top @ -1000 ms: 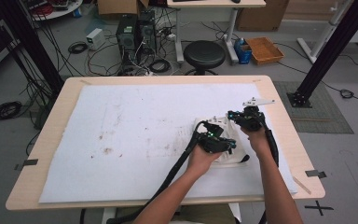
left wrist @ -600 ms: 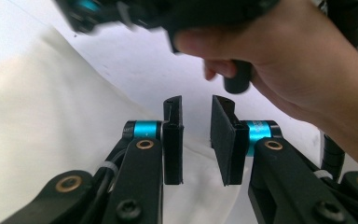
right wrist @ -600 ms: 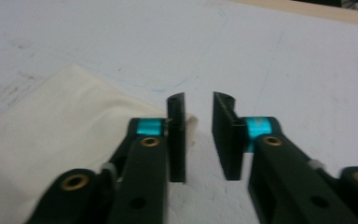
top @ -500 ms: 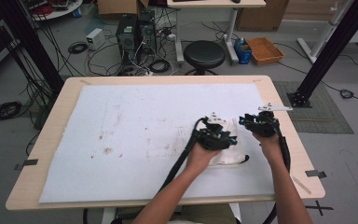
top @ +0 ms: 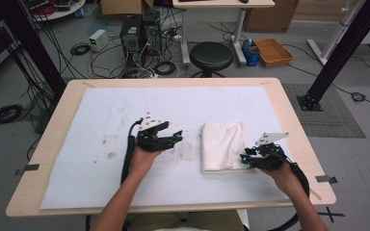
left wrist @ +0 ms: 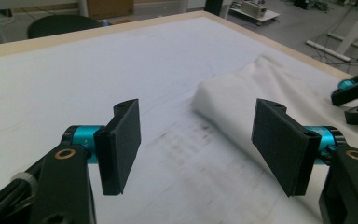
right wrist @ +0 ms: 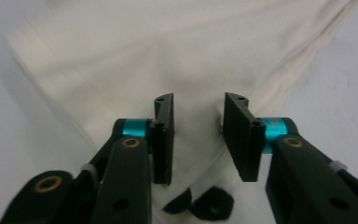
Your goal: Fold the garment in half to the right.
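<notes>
- The folded white cloth (top: 223, 145) lies flat on the pale sheet (top: 96, 125) that covers the light wooden table (top: 289, 113), right of the table's middle, as a neat upright rectangle with its long sides running away from the person.
- The left gripper (top: 175, 137), black with teal joints, sits in the person's left hand (top: 142, 159) to the left of the cloth — near it but clear of it, its jaws pointing toward the cloth's left edge.
- In the left gripper view that gripper (left wrist: 196, 140) has its jaws spread wide with nothing between them; the sheet under the gap is marked with grey smudges, and the cloth (left wrist: 261, 88) rises as a soft fold just beyond.
- The right gripper (top: 244, 159) is held in the right hand (top: 282, 175) at the cloth's near right corner, its tips at the edge of the fabric.
- In the right gripper view its jaws (right wrist: 198, 140) stand a narrow gap apart — parted, gripping nothing — and hang just over the cloth (right wrist: 168, 56), whose layered, folded edges run diagonally beneath them.
- A black round stool (top: 212, 55) stands on the floor beyond the far edge of the table, with a brown tray-like box (top: 273, 51) to its right.
</notes>
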{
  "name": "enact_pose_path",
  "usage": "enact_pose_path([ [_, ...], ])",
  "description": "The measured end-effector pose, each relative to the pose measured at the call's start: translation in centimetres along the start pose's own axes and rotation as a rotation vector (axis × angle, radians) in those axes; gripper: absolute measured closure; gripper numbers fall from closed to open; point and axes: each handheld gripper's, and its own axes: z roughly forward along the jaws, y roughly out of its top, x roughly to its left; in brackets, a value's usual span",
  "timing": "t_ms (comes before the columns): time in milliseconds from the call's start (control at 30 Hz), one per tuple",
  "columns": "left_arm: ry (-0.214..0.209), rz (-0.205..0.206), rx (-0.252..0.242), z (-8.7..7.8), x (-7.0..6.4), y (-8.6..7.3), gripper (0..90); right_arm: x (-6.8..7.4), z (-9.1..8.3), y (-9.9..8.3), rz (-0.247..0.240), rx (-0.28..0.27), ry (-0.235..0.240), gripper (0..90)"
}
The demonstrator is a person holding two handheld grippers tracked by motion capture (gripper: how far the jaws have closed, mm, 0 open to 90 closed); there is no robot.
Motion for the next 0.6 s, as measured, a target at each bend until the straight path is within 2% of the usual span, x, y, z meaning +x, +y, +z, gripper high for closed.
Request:
enact_pose_path([
  [33, 0.010, 0.001, 0.006, -0.8, 0.8, -0.3, 32.7, 0.1, 0.2, -0.2, -0.015, 0.026, -0.017, 75.6],
  [100, 0.038, -0.007, 0.004, -2.3, 2.2, -0.8, 32.7, 0.0, 0.1, -0.5, -0.043, 0.038, -0.024, 86.3],
  [167, 0.061, -0.026, -0.003, -3.8, 3.4, -1.4, 32.7, -0.1, -0.4, -0.6, -0.075, 0.066, -0.061, 87.5],
  [233, 0.085, -0.032, 0.002, -5.1, 4.4, -2.1, 32.7, -0.3, -0.7, -0.8, -0.076, 0.082, -0.084, 87.4],
  [300, 0.106, -0.034, 0.014, -6.1, 5.1, -2.8, 32.7, -0.4, -0.8, -0.9, -0.051, 0.099, -0.069, 87.0],
  [333, 0.117, -0.039, 0.013, -6.6, 5.4, -3.2, 32.7, -0.4, -0.9, -0.9, -0.044, 0.112, -0.067, 83.8],
  [367, 0.122, -0.041, 0.011, -6.9, 5.7, -3.4, 32.7, -0.4, -1.0, -0.5, -0.033, 0.145, -0.072, 74.3],
  [400, 0.127, -0.050, 0.007, -7.2, 5.9, -3.6, 32.7, -0.4, -1.0, -0.2, -0.027, 0.161, -0.096, 63.3],
  [433, 0.129, -0.053, 0.003, -7.5, 6.1, -3.7, 32.7, -0.4, -1.1, 0.2, -0.016, 0.166, -0.118, 57.8],
  [467, 0.131, -0.057, -0.004, -7.7, 6.3, -3.8, 32.7, -0.4, -1.2, 0.7, -0.010, 0.150, -0.132, 52.8],
  [500, 0.133, -0.063, -0.011, -7.8, 6.5, -3.8, 32.7, -0.4, -1.2, 1.3, -0.012, 0.105, -0.139, 47.3],
  [567, 0.131, -0.069, -0.025, -7.9, 6.6, -3.7, 32.7, -0.3, -0.7, 2.7, 0.001, 0.000, -0.118, 46.1],
  [600, 0.131, -0.069, -0.025, -7.9, 6.6, -3.7, 32.7, -0.3, -0.7, 2.7, 0.001, 0.000, -0.118, 46.1],
])
